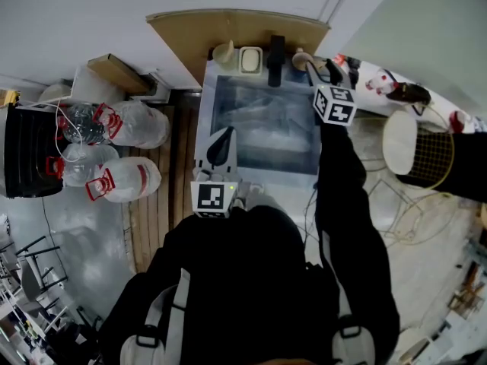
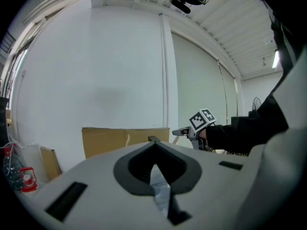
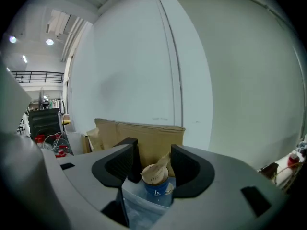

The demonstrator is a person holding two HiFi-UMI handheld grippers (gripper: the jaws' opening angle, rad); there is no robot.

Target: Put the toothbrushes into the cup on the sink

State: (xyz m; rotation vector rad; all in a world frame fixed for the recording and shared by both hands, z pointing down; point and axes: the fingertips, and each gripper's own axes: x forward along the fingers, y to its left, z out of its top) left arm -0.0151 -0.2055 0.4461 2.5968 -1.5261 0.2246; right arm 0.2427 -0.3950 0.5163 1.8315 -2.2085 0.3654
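1. Cup [image 3: 157, 191]: blue, upright on the back ledge of the sink [image 1: 262, 128], just right of the black faucet [image 1: 275, 58].
2. A tan toothbrush [image 3: 154, 172] stands in the cup's mouth, as best I can tell. The view is too blurred to say whether it is one brush or several.
3. Right tool [image 3: 153, 159]: jaws wide apart, framing the cup, with the pads pressing on nothing. It carries nothing.
4. Left tool [image 2: 154, 169]: jaws closed with nothing between them. It is held over the front-left rim of the sink, well apart from the cup.
5. Progress, my judgement: at or near the end. No loose brush shows in the basin, on the ledge or in either tool. What seems left is to draw the right tool clear.
6. Around: a soap dish [image 1: 250, 59] and a cream holder [image 1: 224, 53] share the ledge, left of the faucet. A cardboard sheet [image 1: 228, 29] leans on the wall behind. Water jugs [image 1: 129, 124] sit on the floor to the left, and a wire basket [image 1: 430, 158] is to the right.
7. In the way: the faucet stands close beside the cup. The tan tip leans toward one jaw, so a careless pull-back could catch it and tip the cup.
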